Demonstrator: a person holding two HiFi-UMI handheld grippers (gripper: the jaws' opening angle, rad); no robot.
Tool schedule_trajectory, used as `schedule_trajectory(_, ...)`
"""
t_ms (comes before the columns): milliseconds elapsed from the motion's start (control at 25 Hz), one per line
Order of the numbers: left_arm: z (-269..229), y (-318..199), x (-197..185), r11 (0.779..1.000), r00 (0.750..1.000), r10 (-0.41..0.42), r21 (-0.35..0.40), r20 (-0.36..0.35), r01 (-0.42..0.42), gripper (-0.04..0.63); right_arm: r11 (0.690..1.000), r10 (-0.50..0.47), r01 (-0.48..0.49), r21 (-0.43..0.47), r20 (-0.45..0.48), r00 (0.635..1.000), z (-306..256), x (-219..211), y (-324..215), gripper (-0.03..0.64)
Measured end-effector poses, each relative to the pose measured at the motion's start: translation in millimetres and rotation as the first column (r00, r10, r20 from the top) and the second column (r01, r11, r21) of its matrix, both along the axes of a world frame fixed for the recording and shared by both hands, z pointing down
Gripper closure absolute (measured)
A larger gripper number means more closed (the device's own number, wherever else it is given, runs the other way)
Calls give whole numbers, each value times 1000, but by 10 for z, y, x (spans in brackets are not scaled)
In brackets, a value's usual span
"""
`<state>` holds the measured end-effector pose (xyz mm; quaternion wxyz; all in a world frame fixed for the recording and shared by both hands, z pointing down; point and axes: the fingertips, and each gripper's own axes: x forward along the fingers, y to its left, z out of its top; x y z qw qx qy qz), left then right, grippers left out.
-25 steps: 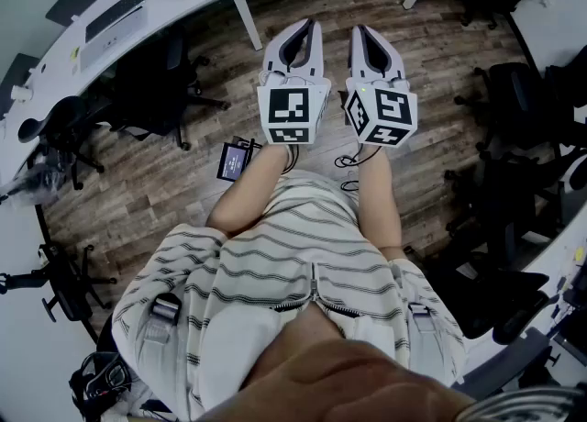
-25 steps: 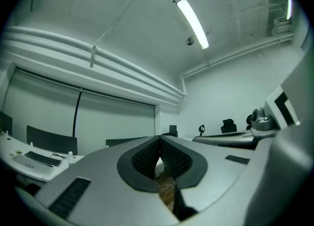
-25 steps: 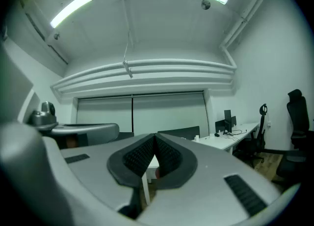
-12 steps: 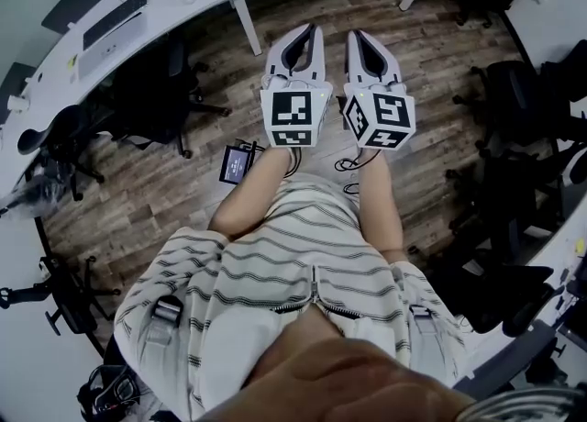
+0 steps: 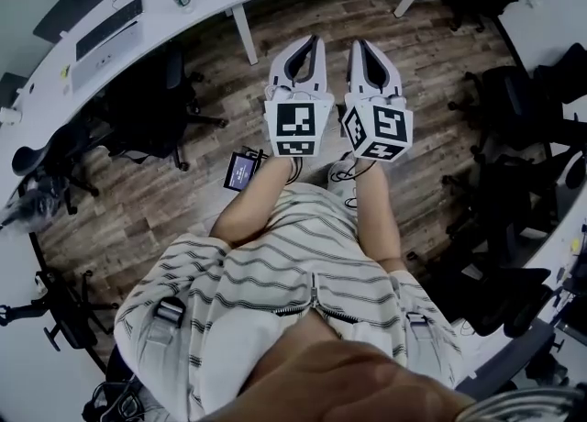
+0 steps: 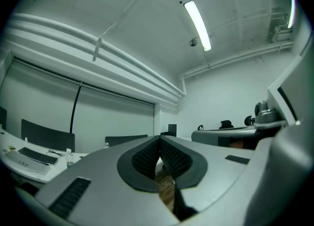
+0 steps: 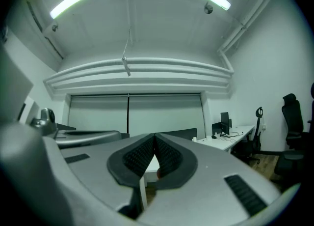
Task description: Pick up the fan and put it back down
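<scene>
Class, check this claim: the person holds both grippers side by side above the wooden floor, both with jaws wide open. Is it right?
Not quite. The left gripper and right gripper are side by side above the wooden floor, but both are shut, as each gripper view shows.

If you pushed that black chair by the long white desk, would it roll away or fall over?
It would probably roll. The black chair seems to stand on a spread star base, likely with wheels, on a smooth wooden floor. It looks unlikely to tip over, since its legs reach out wide. It also looks bulky, so it is probably heavy to lift.
</scene>
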<state>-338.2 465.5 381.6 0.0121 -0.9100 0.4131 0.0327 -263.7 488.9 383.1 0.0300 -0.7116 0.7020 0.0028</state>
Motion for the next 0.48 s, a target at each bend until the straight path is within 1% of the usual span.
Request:
schedule_trajectory(120, 82, -170, 128, 1000, 1000, -7, 1, 13, 7, 588, 1000, -4, 4, -8, -3, 1000, 93, 134, -197, 606)
schedule_trajectory(280, 131, -618, 357, 1000, 1000, -24, 13, 16, 24, 588, 1000, -18, 17, -4, -18, 1000, 188, 362, -641, 606)
schedule_trajectory(480, 115, -1203, 851, 998, 999, -49, 38, -2, 49, 588, 999, -52, 52, -3, -12, 999, 235, 851, -1300, 606)
